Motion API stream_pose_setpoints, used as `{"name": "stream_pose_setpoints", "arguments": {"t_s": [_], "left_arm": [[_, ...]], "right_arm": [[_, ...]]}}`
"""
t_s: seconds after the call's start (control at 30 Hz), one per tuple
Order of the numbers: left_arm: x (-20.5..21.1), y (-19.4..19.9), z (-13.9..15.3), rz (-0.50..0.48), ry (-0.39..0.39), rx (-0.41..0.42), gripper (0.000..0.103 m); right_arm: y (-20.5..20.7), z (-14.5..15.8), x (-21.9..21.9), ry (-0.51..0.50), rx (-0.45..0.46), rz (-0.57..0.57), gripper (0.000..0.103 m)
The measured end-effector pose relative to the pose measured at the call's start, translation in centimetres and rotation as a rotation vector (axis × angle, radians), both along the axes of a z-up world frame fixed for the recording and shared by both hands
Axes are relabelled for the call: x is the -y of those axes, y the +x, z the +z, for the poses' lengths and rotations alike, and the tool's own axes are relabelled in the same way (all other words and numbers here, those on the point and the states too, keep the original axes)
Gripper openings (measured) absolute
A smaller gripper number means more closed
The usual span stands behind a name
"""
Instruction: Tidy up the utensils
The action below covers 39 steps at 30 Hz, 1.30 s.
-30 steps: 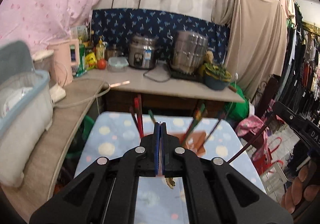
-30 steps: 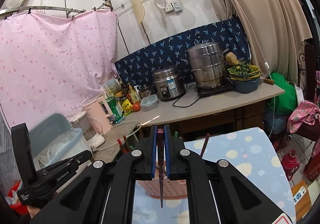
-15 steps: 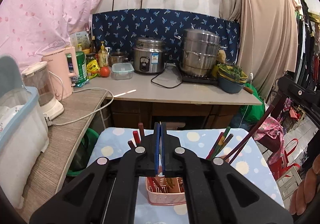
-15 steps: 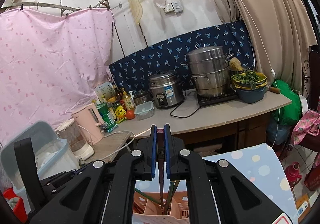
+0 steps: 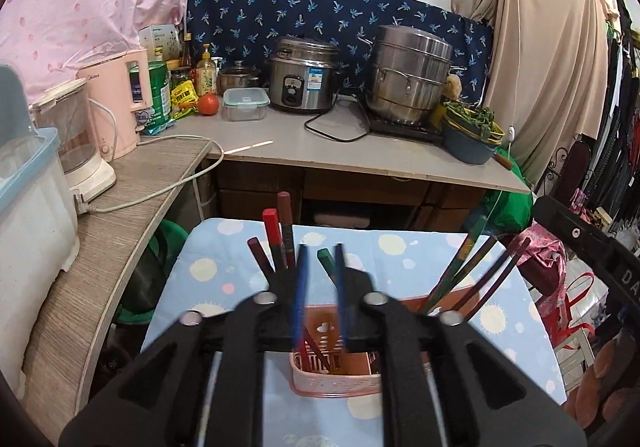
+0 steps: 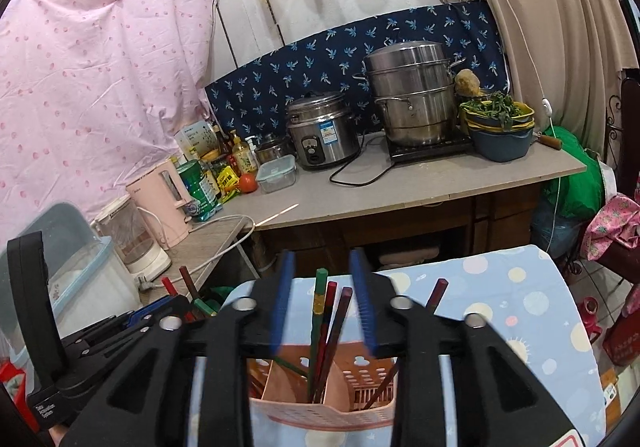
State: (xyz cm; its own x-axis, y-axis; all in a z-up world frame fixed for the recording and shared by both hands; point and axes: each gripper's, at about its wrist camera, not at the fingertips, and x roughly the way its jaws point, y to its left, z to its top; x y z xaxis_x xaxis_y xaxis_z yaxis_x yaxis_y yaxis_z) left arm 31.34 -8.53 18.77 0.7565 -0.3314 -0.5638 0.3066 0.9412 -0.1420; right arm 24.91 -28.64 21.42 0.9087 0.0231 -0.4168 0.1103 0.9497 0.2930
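Above the pink basket, both grippers parted, holding nothing.
Left wrist view: the left gripper gapes over the basket on the dotted table, chopsticks standing inside. Right wrist view: the right gripper is spread over upright chopsticks in the basket's middle compartment.

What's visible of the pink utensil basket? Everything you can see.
The pink utensil basket looks like perforated plastic with divided compartments and heart-shaped cutouts. It stands upright on the blue dotted tablecloth. Red, dark and green chopsticks lean inside. Both tongs, left and right, hover open above it, not touching.
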Motion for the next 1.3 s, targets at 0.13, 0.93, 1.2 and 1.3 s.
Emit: {"name": "stream_pose_setpoints", "arguments": {"t_s": [0.13,0.93,1.2,1.3], "left_arm": [[-0.3,-0.6,0.3,0.011,0.003,0.012,0.028],[-1.2,-10.2,1.5,0.024,0.119,0.032,0.051],[-1.8,-13.8,-0.3,0.051,0.150,0.014,0.065],[-2.0,-14.8,-1.0,0.052,0.157,-0.003,0.065]], "right_arm": [[-0.8,0.5,0.1,-0.002,0.006,0.004,0.036],[-10.3,-2.5,-3.1,-0.042,-0.115,0.020,0.043],[-14.0,-4.6,-4.4,-0.078,-0.182,0.024,0.053],[-15.0,-5.0,-5.0,-0.100,-0.195,0.013,0.055]]}}
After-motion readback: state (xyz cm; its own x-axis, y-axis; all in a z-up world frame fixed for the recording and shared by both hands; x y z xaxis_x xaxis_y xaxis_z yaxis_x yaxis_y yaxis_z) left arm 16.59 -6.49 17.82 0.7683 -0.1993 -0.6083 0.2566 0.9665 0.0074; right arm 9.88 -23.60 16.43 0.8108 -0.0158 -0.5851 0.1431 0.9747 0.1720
